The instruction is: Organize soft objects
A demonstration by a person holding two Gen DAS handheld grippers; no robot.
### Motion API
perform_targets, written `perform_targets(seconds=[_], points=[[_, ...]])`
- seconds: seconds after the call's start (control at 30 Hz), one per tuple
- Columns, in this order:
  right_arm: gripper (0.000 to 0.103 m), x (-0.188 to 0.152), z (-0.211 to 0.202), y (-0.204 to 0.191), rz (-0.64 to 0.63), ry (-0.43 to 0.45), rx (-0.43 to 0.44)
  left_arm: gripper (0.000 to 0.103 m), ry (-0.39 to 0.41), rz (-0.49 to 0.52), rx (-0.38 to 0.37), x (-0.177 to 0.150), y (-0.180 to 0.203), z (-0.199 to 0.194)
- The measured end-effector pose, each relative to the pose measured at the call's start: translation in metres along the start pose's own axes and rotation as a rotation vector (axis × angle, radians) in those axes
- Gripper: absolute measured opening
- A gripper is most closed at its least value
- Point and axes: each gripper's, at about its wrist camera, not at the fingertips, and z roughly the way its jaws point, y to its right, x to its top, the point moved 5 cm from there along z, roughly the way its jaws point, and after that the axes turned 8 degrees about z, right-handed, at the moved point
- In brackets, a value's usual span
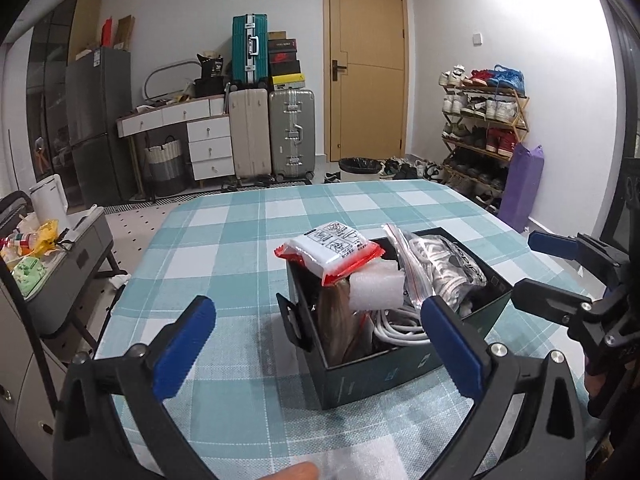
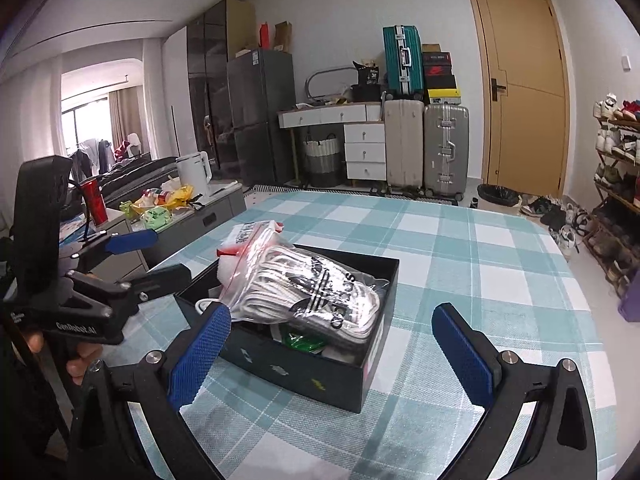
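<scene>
Left gripper jaws wide, empty, just short of box. Right gripper jaws wide, empty, box between and beyond its pads. Box dark, open-topped, standing on checked teal-and-white cloth over table. Packed inside: red-edged white packet, foam block, white cable, zip bag of white cloth with black logo. Beyond table edge: grey side cabinet with clutter, white kettle. Against far wall: fridge, white drawers, stacked suitcases, wooden door, shoe rack, bin.
</scene>
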Motion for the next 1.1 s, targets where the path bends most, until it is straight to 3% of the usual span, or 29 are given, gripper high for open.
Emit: perform_targets(seconds=[1.1], points=[[0.102, -0.017, -0.001, -0.003, -0.015, 0.054, 0.003, 0.103, 0.032, -0.064, -0.012, -0.017, -0.009, 0.009]])
